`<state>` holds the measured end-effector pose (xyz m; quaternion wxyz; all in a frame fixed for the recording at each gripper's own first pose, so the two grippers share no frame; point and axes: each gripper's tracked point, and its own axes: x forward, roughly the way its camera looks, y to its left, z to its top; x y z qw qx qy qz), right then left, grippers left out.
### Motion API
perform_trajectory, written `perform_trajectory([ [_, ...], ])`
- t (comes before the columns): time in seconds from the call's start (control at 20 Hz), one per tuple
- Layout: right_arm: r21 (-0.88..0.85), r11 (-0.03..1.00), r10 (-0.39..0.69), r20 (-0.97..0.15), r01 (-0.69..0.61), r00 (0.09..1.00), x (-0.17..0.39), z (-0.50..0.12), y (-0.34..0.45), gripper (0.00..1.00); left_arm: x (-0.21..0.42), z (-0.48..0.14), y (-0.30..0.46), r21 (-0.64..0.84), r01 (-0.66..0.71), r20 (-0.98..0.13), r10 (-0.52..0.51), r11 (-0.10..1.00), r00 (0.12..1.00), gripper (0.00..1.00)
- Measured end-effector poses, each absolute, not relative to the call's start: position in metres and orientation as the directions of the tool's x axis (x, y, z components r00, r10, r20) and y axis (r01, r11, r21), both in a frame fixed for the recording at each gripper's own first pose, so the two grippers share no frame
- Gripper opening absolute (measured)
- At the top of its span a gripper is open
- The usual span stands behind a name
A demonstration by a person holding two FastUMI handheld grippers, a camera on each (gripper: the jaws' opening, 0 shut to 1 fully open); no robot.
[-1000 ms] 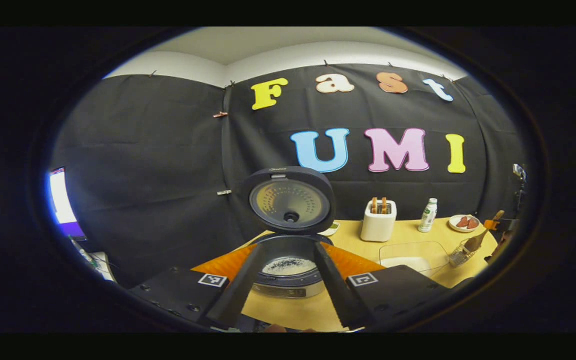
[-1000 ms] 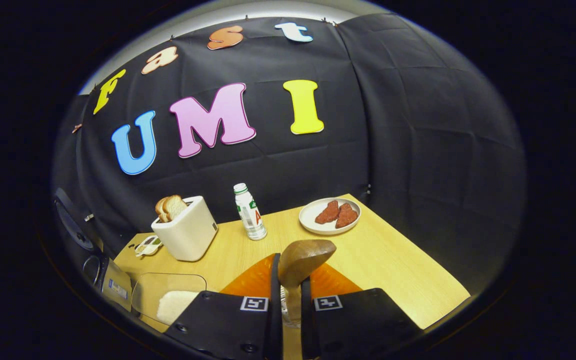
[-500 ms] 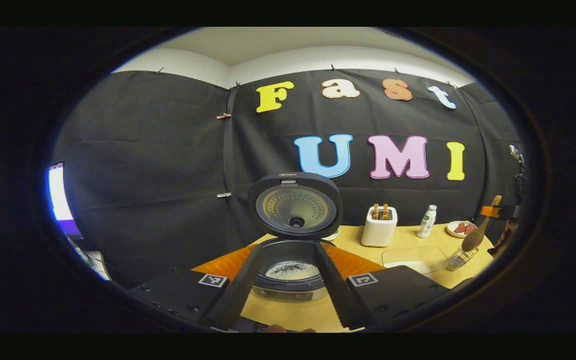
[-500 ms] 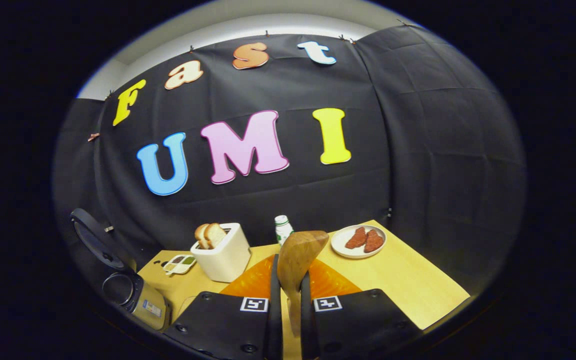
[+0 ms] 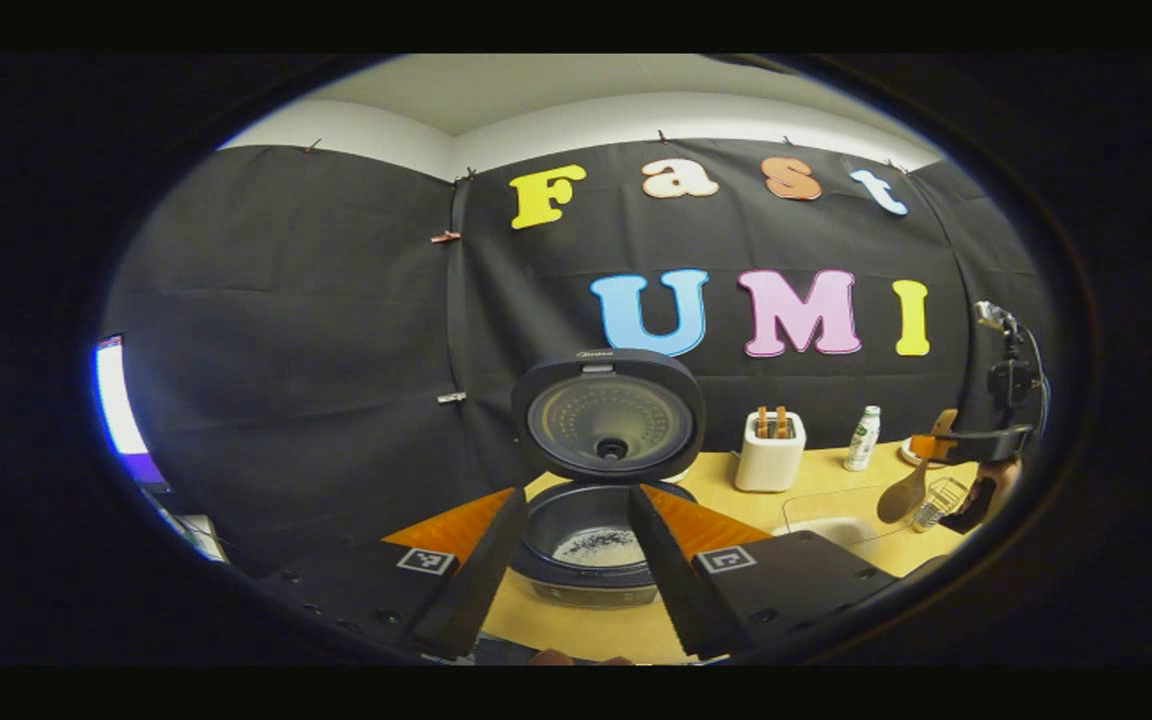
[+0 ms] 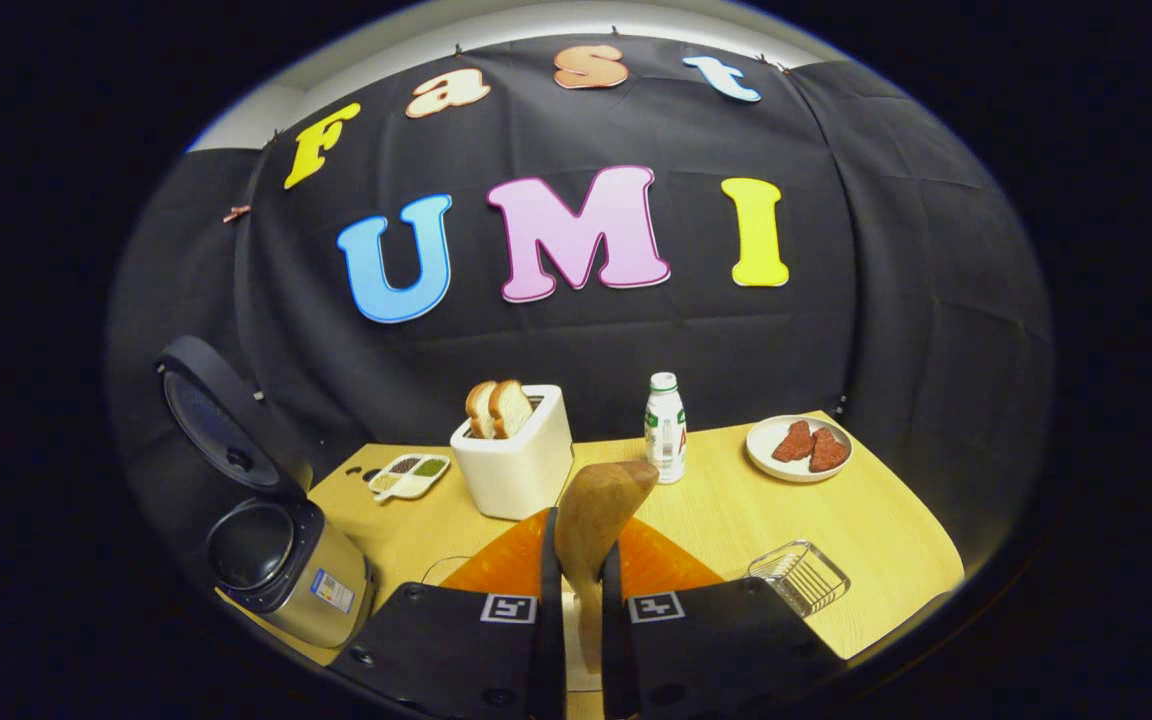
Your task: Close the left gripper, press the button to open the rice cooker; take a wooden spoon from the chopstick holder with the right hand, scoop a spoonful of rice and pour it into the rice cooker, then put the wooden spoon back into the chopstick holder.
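Spoon (image 6: 596, 510) of smooth brown wood

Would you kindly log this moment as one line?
rice cooker: lid open | right gripper: shut on wooden spoon | left gripper: open

The left gripper (image 5: 564, 560) is hovering low with its fingers spread wide apart, gripping nothing; the right gripper (image 6: 576, 590) is being held up, its fingers pressing from both sides on the wooden spoon (image 6: 591, 525); a hand (image 5: 986, 490) is gripping it from below.
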<state>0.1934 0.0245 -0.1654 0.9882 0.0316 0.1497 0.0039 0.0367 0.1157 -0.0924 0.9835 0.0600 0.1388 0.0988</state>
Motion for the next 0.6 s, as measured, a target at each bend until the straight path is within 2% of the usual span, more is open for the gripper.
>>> perform_trajectory([
  [0.2, 0.043, 0.999, 0.007, -0.347, 0.008, 0.938, 0.192, -0.196, 0.037, 0.19, 0.045, -0.094, 0.122, 0.144, -0.165, -0.261, 0.198, 0.976, 0.945, 0.72],
  [0.25, 0.038, 0.999, 0.005, -0.357, 0.009, 0.934, 0.192, -0.203, 0.040, 0.23, 0.047, -0.094, 0.124, 0.141, -0.162, -0.262, 0.195, 0.977, 0.945, 0.73],
  [0.3, 0.032, 0.999, 0.007, -0.369, 0.005, 0.929, 0.192, -0.209, 0.043, 0.19, 0.050, -0.097, 0.125, 0.139, -0.158, -0.268, 0.190, 0.978, 0.944, 0.73],
  [0.6, 0.019, 1.000, 0.015, -0.412, -0.008, 0.911, 0.189, -0.233, 0.061, 0.18, 0.060, -0.104, 0.135, 0.128, -0.156, -0.281, 0.186, 0.979, 0.942, 0.73],
])
